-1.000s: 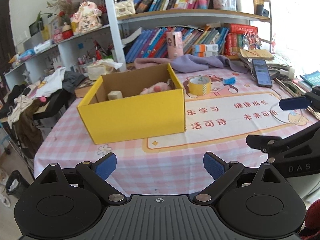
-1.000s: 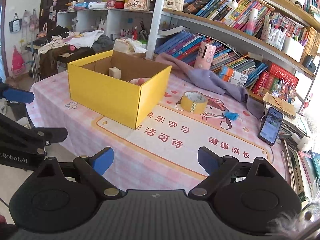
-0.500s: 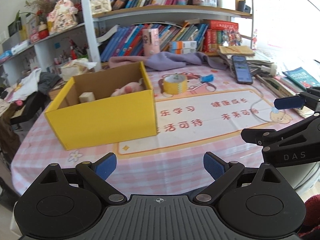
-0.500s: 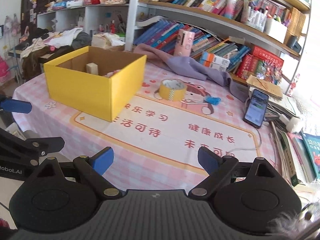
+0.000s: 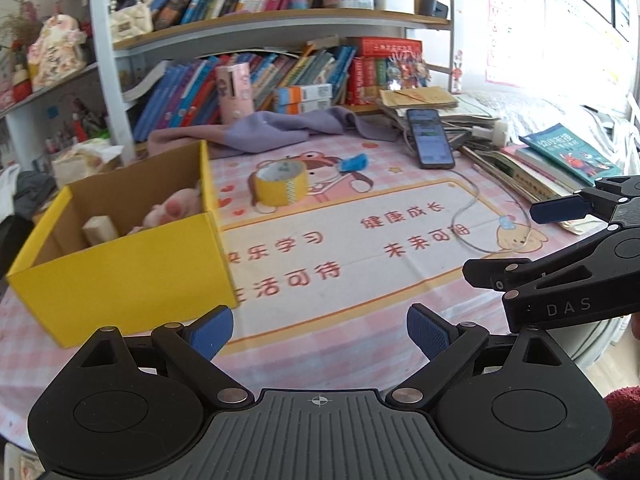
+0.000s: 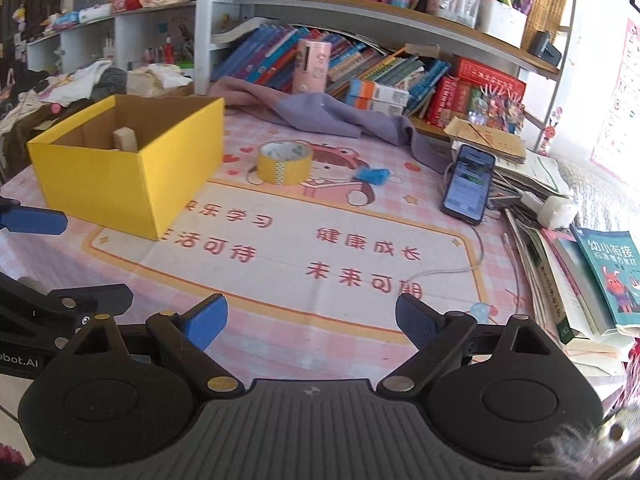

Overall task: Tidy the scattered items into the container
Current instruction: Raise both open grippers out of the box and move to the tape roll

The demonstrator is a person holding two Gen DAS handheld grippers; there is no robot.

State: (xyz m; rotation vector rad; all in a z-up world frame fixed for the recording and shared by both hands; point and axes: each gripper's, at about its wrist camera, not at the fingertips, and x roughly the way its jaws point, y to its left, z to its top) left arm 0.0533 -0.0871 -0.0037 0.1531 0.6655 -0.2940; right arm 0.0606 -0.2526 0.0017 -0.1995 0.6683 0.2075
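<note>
A yellow cardboard box (image 5: 120,272) (image 6: 120,176) stands on the left of the table. It holds a pink plush toy (image 5: 170,210) and a wooden block (image 5: 100,230) (image 6: 125,138). A yellow tape roll (image 5: 282,184) (image 6: 284,162) and a small blue item (image 5: 352,163) (image 6: 372,175) lie on the mat beyond the box. My left gripper (image 5: 320,328) is open and empty, near the table's front edge by the box corner. My right gripper (image 6: 310,322) is open and empty over the mat's front edge.
A phone (image 5: 430,138) (image 6: 468,184) with a cable lies at the right. Books (image 6: 612,276) are stacked along the right edge. A purple cloth (image 6: 328,116) lies at the back below a bookshelf. A pink canister (image 6: 312,65) stands behind it.
Both grippers have swung to the right and moved closer to the table. The box has shifted left in both views. Both stay open and empty.
</note>
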